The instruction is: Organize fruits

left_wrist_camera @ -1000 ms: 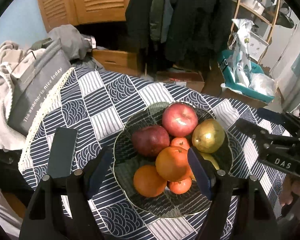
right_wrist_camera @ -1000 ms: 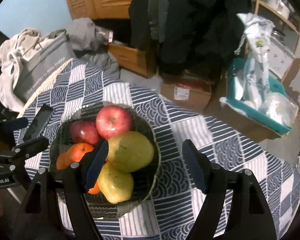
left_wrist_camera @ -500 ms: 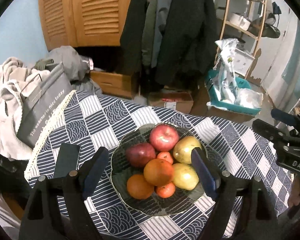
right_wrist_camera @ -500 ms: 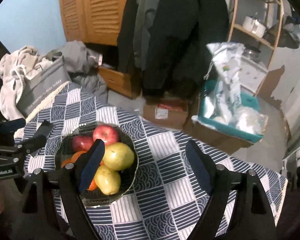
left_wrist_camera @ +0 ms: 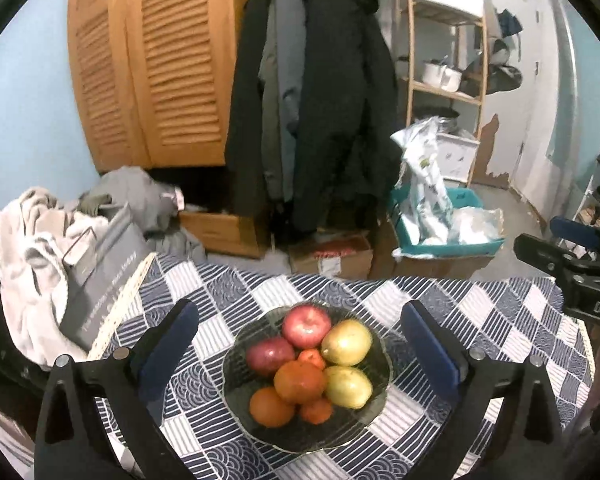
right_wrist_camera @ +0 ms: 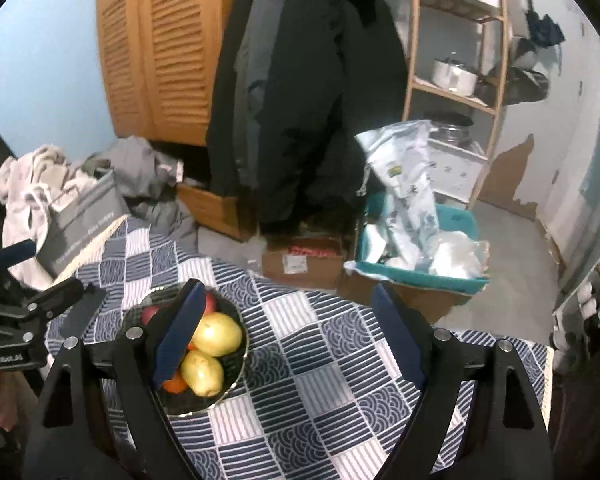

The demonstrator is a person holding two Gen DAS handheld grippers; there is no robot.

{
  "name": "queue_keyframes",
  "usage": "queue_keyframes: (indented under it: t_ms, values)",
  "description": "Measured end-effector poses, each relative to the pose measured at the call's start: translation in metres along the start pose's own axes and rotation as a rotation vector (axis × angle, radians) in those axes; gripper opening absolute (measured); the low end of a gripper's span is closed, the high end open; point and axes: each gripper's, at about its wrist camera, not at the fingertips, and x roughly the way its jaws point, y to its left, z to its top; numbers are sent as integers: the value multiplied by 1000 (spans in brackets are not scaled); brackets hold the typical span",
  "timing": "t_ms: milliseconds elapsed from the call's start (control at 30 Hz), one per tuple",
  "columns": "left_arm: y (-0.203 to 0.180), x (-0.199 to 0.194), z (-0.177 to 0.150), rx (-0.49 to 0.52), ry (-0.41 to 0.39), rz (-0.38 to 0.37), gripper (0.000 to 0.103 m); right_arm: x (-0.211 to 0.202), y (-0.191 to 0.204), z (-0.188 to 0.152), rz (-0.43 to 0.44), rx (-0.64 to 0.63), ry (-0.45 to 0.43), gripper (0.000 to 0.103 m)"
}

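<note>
- glass, dark and ribbed, makes the bowl (left_wrist_camera: 374,408) that sits on our table under a navy-and-white patterned tablecloth (left_wrist_camera: 480,332).
- in the bowl we count two red apples: a brighter red apple (left_wrist_camera: 306,326) at the far side and a darker red apple (left_wrist_camera: 270,356) just left of it.
- two yellow-green pears lie on the right half of the bowl: the far pear (left_wrist_camera: 347,342) touches the brighter apple, and the near pear (left_wrist_camera: 348,386) lies just below it.
- a big orange (left_wrist_camera: 300,382) sits in the middle of the pile, a second orange (left_wrist_camera: 271,406) is at the near left, and small tangerines (left_wrist_camera: 315,410) peek out between them.
- our left gripper (left_wrist_camera: 300,346) hangs above the table with the bowl framed between its blue pads; its jaws are opening, standing wide, and nothing is pressed between them.
- our right gripper (right_wrist_camera: 290,336) is spread wide too and holds nothing; its left finger (right_wrist_camera: 178,330) covers part of the bowl in its own view, and only tablecloth lies between the fingers.
- from the right wrist view the bowl (right_wrist_camera: 228,384) sits at the left of the table, well apart from the far right edge.
- beyond the table we see a grey bag (left_wrist_camera: 104,268) beside a pile of pale clothes, dark coats (left_wrist_camera: 324,100) hanging by a wooden louvred wardrobe (left_wrist_camera: 152,60), and a teal tray (left_wrist_camera: 452,246) on the floor.
</note>
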Motion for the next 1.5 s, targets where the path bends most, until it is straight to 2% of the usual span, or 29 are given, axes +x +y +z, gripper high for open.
queue_keyframes:
  t_ms: [400, 600, 1500]
  values:
    - [-17, -22, 12, 9, -74, -14, 102, -37, -29, -2, -91, 43, -103, 84]
    - [-18, -23, 14, 4, -73, -14, 102, -44, -38, -5, -124, 46, -130, 84]
    - [-32, -25, 22, 2, -94, -33, 102, -42, -60, -14, -170, 60, -122, 84]
